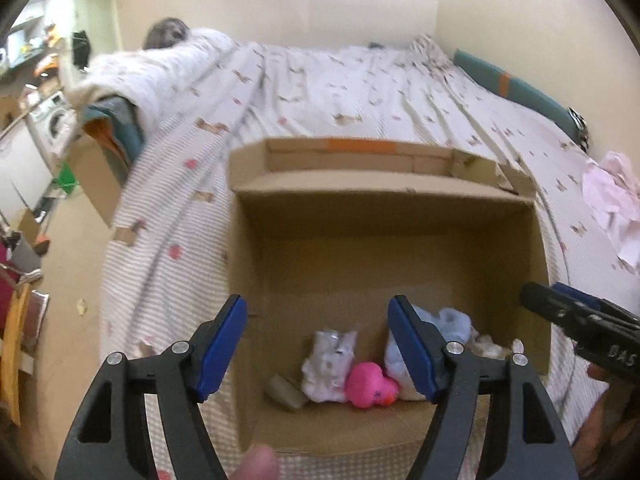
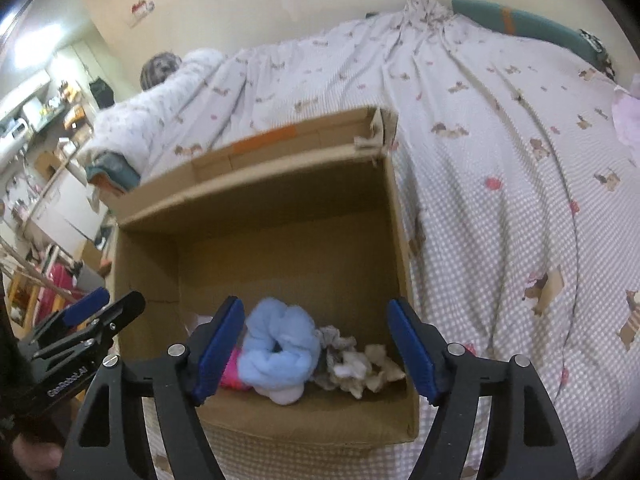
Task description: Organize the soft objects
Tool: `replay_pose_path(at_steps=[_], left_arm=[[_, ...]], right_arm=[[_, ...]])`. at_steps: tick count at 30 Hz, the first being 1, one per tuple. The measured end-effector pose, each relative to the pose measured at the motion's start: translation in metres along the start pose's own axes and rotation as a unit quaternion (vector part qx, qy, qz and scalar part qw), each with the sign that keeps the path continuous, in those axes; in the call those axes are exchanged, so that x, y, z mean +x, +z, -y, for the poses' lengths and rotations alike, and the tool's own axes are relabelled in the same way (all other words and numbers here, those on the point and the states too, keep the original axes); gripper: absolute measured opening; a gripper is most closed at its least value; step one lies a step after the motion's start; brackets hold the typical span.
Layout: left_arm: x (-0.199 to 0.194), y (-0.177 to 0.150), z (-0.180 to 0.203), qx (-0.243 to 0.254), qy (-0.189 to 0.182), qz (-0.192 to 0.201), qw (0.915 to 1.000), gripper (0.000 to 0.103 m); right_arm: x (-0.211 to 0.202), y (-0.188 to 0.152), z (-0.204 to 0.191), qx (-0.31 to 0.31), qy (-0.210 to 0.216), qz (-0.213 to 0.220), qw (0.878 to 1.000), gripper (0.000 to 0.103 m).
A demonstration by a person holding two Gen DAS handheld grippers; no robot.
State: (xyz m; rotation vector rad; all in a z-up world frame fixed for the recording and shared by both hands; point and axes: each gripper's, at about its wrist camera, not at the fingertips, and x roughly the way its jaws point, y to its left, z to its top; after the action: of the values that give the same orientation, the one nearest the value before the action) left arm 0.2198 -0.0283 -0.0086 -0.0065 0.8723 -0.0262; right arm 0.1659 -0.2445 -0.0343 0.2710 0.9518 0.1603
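An open cardboard box stands on the bed. Inside, near its front wall, lie a pink rubber duck, a white plush toy, a light blue fluffy scrunchie, a grey-beige scrunchie and a small beige object. My left gripper is open and empty, above the box's front edge. My right gripper is open and empty, above the same edge, with the blue scrunchie between its fingers' lines of sight. Each gripper shows in the other's view, the right one in the left wrist view and the left one in the right wrist view.
The bed has a patterned white cover. A pink cloth lies at its right side. A teal cushion runs along the wall. A folded duvet lies at the far left, with another cardboard box and room clutter beyond.
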Motion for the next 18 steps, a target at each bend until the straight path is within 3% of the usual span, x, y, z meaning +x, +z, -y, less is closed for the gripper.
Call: replay_pose_path(at_steps=[4, 8, 13, 18], left_arm=[[-0.020, -0.001, -0.007, -0.007, 0.012, 0.030, 0.9994, 0.074], [-0.041, -0.006, -0.015, -0.014, 0.016, 0.052, 0.9984, 0.093], [-0.066, -0.017, -0.025, -0.026, 0.009, 0.061, 0.9978, 0.102], [-0.089, -0.030, -0.031, -0.034, 0.007, 0.072, 0.9968, 0.102]], right_arm=[[-0.019, 0.002, -0.004, 0.003, 0.013, 0.037, 0.999, 0.098], [-0.043, -0.001, -0.006, 0.005, 0.022, 0.072, 0.997, 0.101], [-0.063, -0.007, -0.010, -0.003, 0.017, 0.093, 0.996, 0.103], [-0.078, -0.022, -0.013, -0.016, 0.009, 0.106, 0.994, 0.103]])
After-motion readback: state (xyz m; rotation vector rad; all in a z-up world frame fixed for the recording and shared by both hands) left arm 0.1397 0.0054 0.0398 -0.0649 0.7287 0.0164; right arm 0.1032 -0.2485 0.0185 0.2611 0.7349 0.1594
